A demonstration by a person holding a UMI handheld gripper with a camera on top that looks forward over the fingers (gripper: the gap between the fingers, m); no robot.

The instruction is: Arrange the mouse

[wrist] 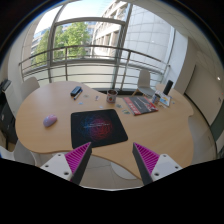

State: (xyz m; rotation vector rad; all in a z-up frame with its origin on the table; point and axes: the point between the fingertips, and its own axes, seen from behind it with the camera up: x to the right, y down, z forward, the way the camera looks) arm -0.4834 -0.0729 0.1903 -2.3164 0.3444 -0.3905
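Note:
A small pale mouse (49, 122) lies on the wooden table (150, 130), to the left of a dark mouse pad (97, 127) with a faint coloured pattern. The mouse is off the pad, a short way from its left edge. My gripper (112, 160) is open and empty, with its fingers spread wide over the table's near edge. The pink pads (75, 158) show on both fingers. The pad lies just ahead of the fingers and the mouse is ahead and to the left.
A small dark object (76, 92) and a cup (111, 97) stand at the table's far side. A stack of papers or magazines (140, 104) lies to the far right. Chairs (146, 80) stand around the table. Large windows with a railing lie beyond.

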